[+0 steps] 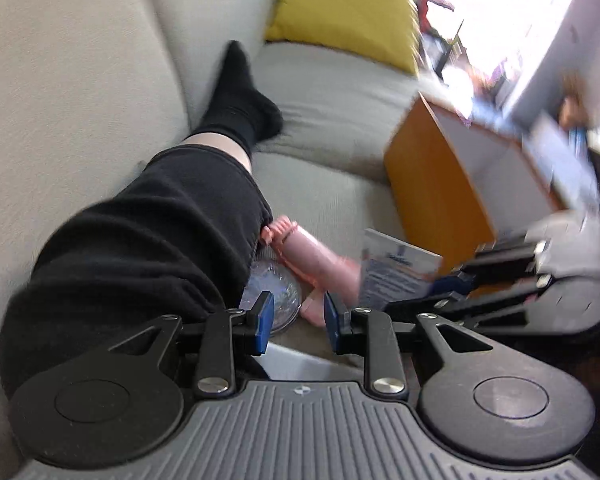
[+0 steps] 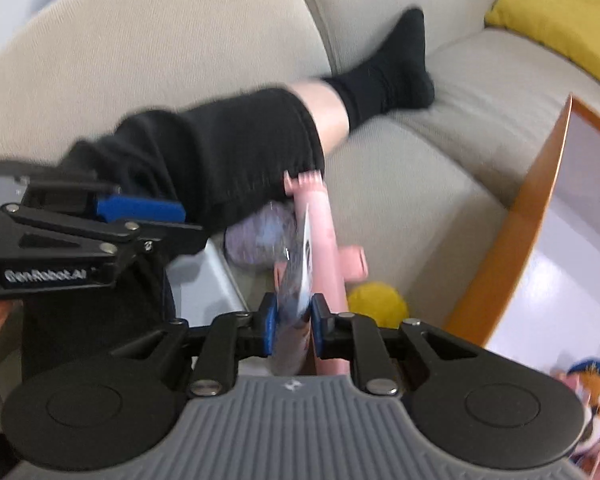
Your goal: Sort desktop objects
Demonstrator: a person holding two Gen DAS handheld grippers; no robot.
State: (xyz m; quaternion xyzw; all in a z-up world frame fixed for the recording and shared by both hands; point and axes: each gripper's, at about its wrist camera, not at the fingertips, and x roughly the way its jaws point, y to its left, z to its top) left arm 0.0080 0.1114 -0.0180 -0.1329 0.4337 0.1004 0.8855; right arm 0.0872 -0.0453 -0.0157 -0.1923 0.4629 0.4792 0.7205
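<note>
My right gripper (image 2: 294, 322) is shut on a thin white printed booklet (image 2: 300, 276), seen edge-on between its blue pads. In the left wrist view the same booklet (image 1: 396, 276) shows its printed face, held from the right. My left gripper (image 1: 299, 322) is open with nothing between its pads. It hangs over a clear glass dish (image 1: 276, 292) and a pink plastic toy (image 1: 312, 256) lying on the sofa seat. The pink toy (image 2: 324, 232) lies just beyond the booklet. The scene is motion-blurred.
A person's leg (image 1: 160, 232) in black trousers and a black sock stretches across the beige sofa (image 1: 332, 92). An orange box (image 1: 432, 196) with a white inside stands to the right. A yellow ball (image 2: 376, 304), a plush toy (image 2: 588, 392) and a yellow cushion (image 1: 344, 12) are nearby.
</note>
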